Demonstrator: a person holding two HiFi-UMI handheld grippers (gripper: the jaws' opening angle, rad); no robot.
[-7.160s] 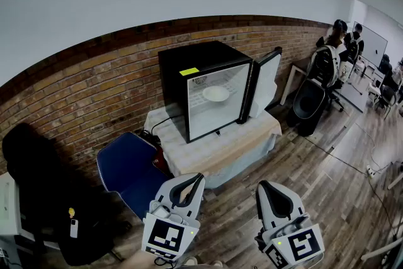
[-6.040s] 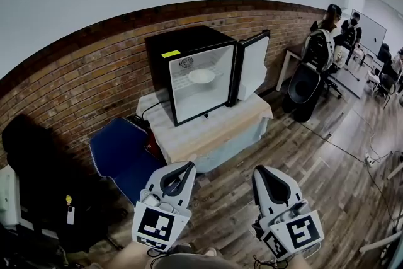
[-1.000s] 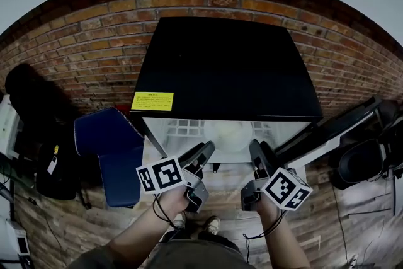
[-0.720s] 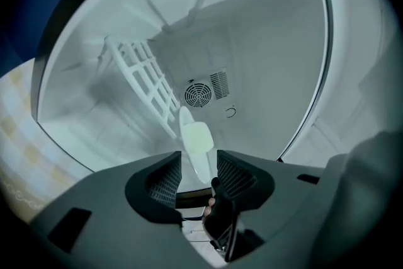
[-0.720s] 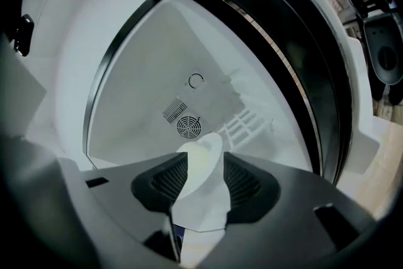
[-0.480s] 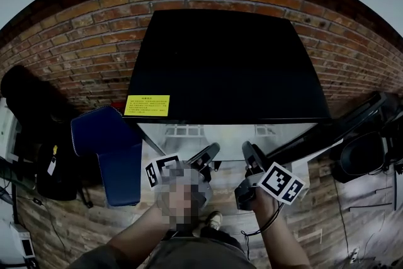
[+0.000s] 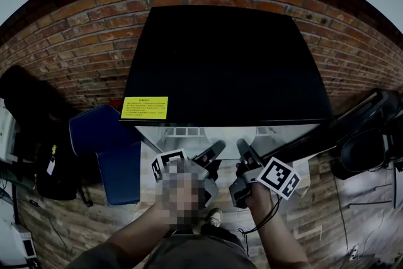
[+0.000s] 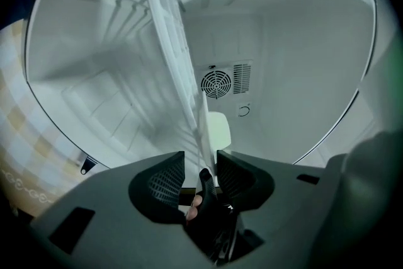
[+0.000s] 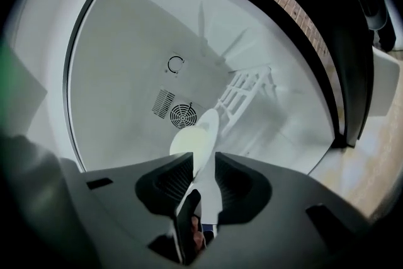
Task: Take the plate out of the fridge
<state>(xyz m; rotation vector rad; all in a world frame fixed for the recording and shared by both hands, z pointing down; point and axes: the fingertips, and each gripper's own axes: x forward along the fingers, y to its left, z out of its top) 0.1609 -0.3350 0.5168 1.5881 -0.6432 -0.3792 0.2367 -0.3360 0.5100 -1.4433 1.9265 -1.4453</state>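
Before a brick wall (image 7: pixel 69 41) stood the black fridge (image 7: pixel 227 66) with its door open, and in the head view we looked down on its top. A second before, the left gripper (image 7: pixel 215 149) and the right gripper (image 7: pixel 242 148) were higher before the opening. Now both had sunk and rolled, with their tips at the lit inside.

In the left gripper view the wire shelf (image 8: pixel 165 34) ran aslant toward the jaws, with the plate (image 8: pixel 218 129) on it. The jaws stood a little apart with a pale edge between them. Whether it was shelf or plate rim, we could not decide.

In the right gripper view the jaws had just been closing around the plate's rim. The gap was narrow, but the pads did not clearly squeeze yet. We judged the grasp nearly made and the lifting out not begun.
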